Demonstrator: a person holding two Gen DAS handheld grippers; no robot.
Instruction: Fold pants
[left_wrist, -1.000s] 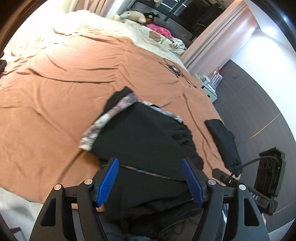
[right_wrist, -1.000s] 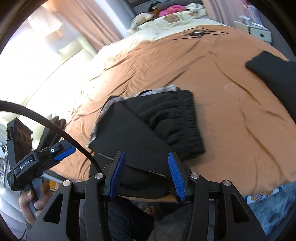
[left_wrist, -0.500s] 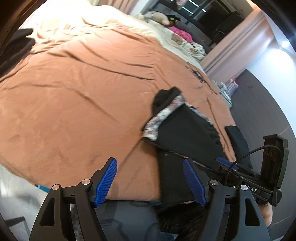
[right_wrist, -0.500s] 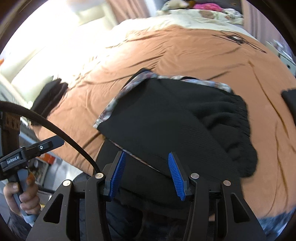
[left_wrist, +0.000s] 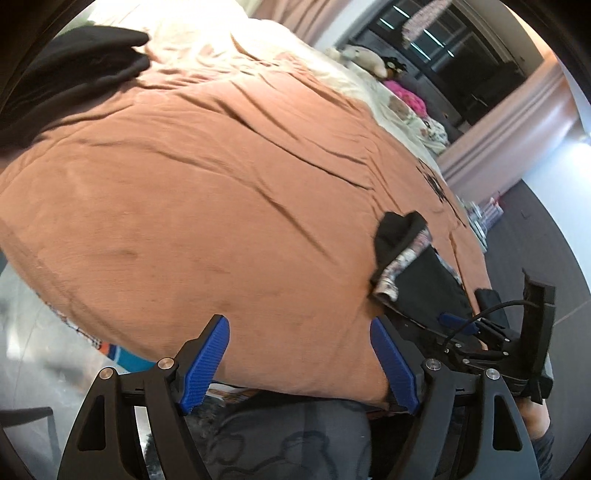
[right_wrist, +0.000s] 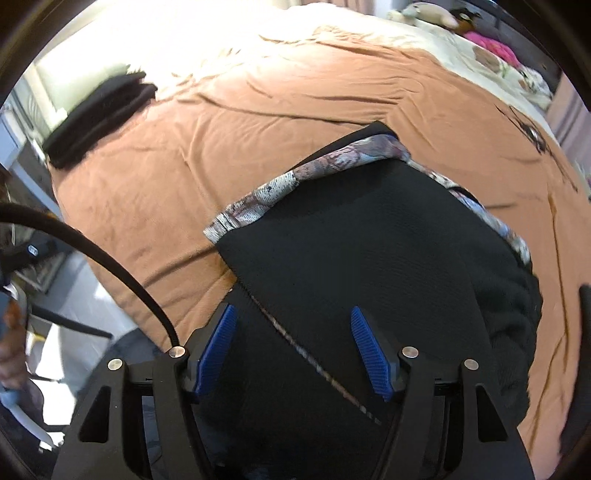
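Lying partly folded at the near edge of the bed (right_wrist: 229, 110): black pants (right_wrist: 369, 266) with a patterned lining band (right_wrist: 258, 203) turned out along the far-left edge. Hovering over the near part of the pants, right tongs (right_wrist: 293, 347), jaws just widening, pads clear of the cloth. Hanging over bare orange sheet left of the pants (left_wrist: 424, 284), left tongs (left_wrist: 299, 365), wide, empty, also just widening. Resting far-left, another dark folded garment (right_wrist: 99, 114).
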